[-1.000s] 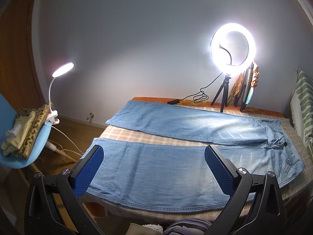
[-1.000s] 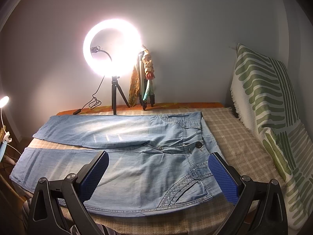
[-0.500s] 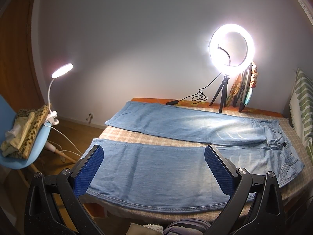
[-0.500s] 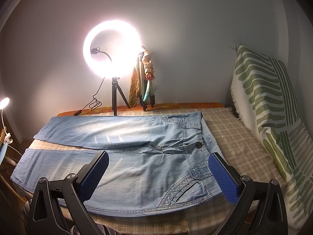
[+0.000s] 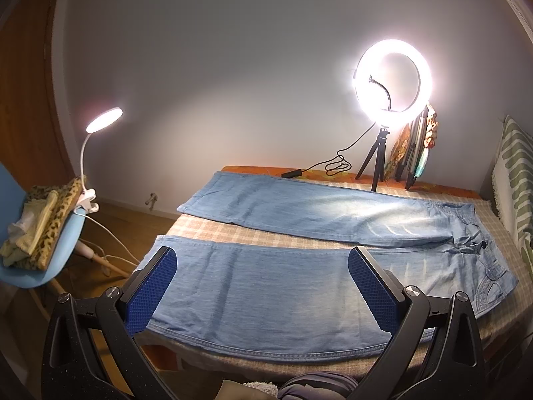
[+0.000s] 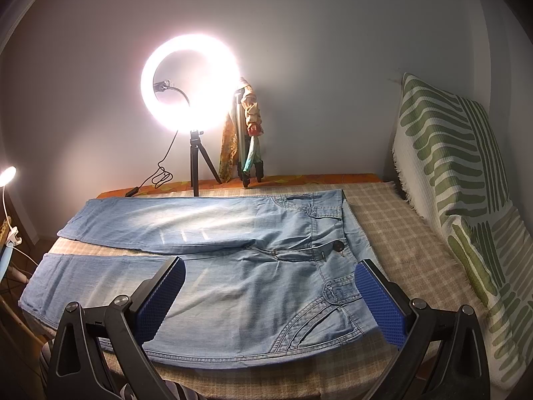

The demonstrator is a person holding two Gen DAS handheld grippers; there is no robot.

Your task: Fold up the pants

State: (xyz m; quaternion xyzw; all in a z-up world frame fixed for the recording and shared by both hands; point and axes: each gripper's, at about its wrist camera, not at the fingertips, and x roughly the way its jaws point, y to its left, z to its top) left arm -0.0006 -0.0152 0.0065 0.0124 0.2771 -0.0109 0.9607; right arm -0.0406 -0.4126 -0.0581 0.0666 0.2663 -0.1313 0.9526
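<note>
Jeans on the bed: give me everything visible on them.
The jeans are light blue, faded denim, lying flat and unfolded, front up, on the checked bed cover. Legs are spread apart in a V, hems toward the chair side, waistband toward the striped cushion. A dark button, fly, belt loops and stitched pockets show. The near leg's edge overhangs the bed. Neither gripper touches them.

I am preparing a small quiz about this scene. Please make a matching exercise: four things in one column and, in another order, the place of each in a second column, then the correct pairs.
Things:
1. jeans
2. ring light
3. desk lamp
4. striped cushion

Places:
A. clipped to the blue chair
B. leaning upright at the bed's right end
C. spread flat on the checked cover
D. on a tripod by the wall

Pairs: 1-C, 2-D, 3-A, 4-B
</note>
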